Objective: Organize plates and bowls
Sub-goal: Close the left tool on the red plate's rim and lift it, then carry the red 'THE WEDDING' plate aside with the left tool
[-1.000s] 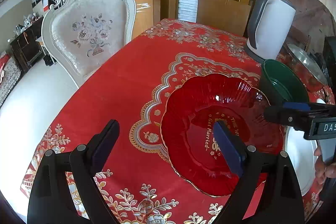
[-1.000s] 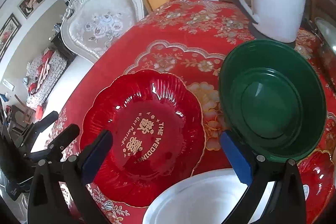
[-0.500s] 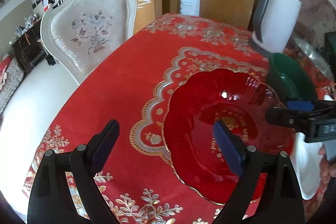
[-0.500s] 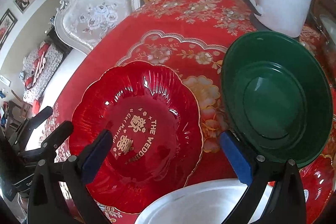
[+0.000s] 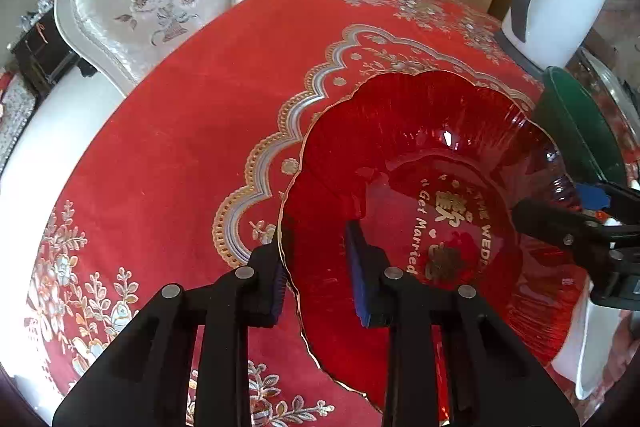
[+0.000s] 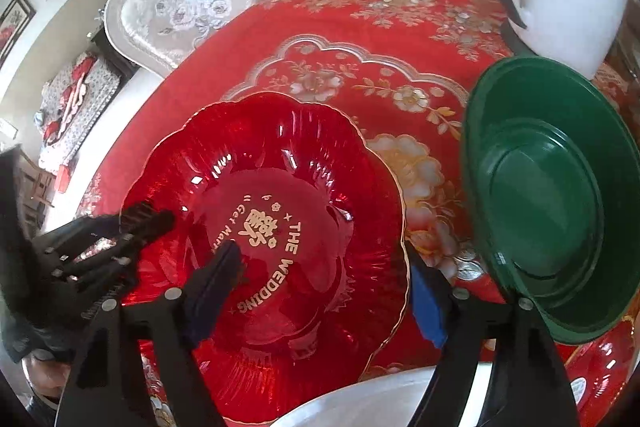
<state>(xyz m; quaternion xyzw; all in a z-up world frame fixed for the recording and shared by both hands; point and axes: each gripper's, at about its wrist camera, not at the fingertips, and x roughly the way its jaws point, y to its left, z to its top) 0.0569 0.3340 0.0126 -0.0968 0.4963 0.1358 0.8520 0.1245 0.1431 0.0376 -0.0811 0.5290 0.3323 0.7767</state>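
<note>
the red glass plate [image 5: 432,211] lies flat on the red tablecloth [image 5: 180,147], between the two grippers, with the green bowl [image 6: 548,199] just beside it on the right and a white plate [image 6: 372,403] near its front edge. the left gripper [image 5: 320,263] straddles the plate's left rim, one finger outside on the cloth and one inside over the glass; its jaws have just been closing and stand narrow, though it is hard to tell whether the pads press the rim yet. the right gripper [image 6: 320,279] straddles the opposite rim, half open and also just closing, its pads apart from the glass. so the plate sits rim-on to both tools, and a lift likely turns on both pinches seating evenly.
</note>
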